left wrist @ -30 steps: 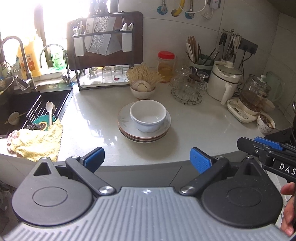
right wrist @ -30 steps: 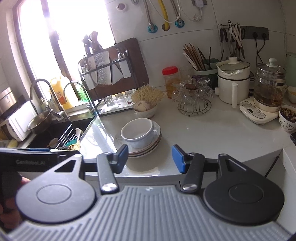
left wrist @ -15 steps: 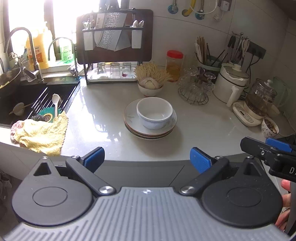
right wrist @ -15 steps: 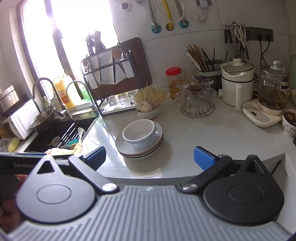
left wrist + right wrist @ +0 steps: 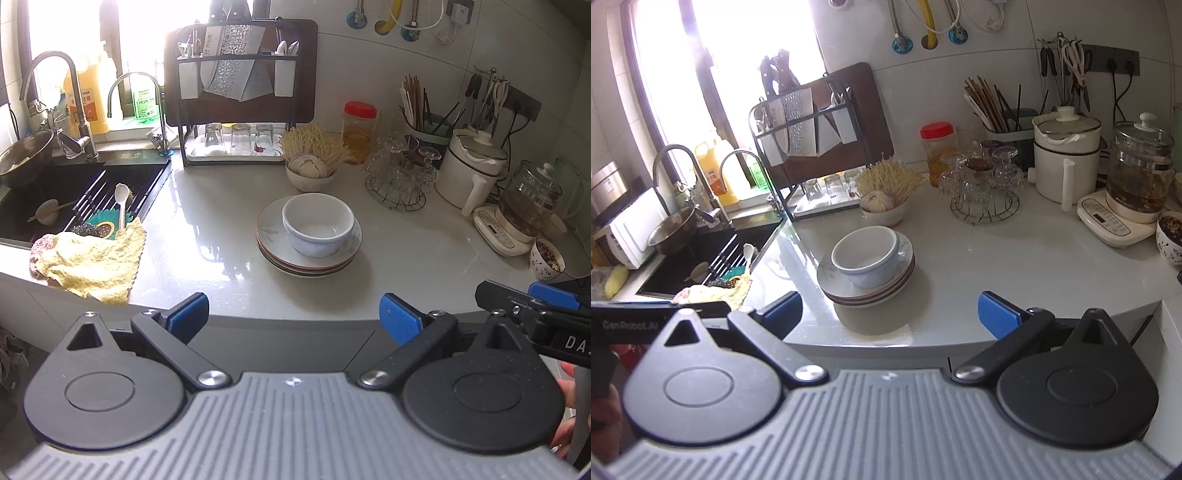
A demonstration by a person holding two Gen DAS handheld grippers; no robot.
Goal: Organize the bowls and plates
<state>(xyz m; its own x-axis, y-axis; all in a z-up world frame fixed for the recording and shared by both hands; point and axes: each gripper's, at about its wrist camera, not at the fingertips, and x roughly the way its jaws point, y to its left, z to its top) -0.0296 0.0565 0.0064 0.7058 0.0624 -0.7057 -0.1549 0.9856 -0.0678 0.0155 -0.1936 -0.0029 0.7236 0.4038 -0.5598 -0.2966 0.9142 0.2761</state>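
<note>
A white bowl (image 5: 318,223) sits upright on a stack of plates (image 5: 308,258) in the middle of the white counter. The bowl (image 5: 865,254) and plates (image 5: 866,286) also show in the right wrist view. My left gripper (image 5: 294,314) is open and empty, held off the counter's front edge, short of the stack. My right gripper (image 5: 890,314) is open and empty, also off the front edge, to the right of the left one. The right gripper's blue fingers (image 5: 554,295) show at the right of the left wrist view.
A sink (image 5: 74,195) with a spoon and a yellow cloth (image 5: 92,264) lies left. A knife rack with glasses (image 5: 240,107), a bowl of noodles (image 5: 312,166), a glass stand (image 5: 397,181), a white cooker (image 5: 472,166), a glass kettle (image 5: 528,206) and a small patterned bowl (image 5: 546,260) stand behind and right.
The right gripper's jaws opened wide from a narrower gap. Both grippers drew back a little from the counter; the stack has not moved.
</note>
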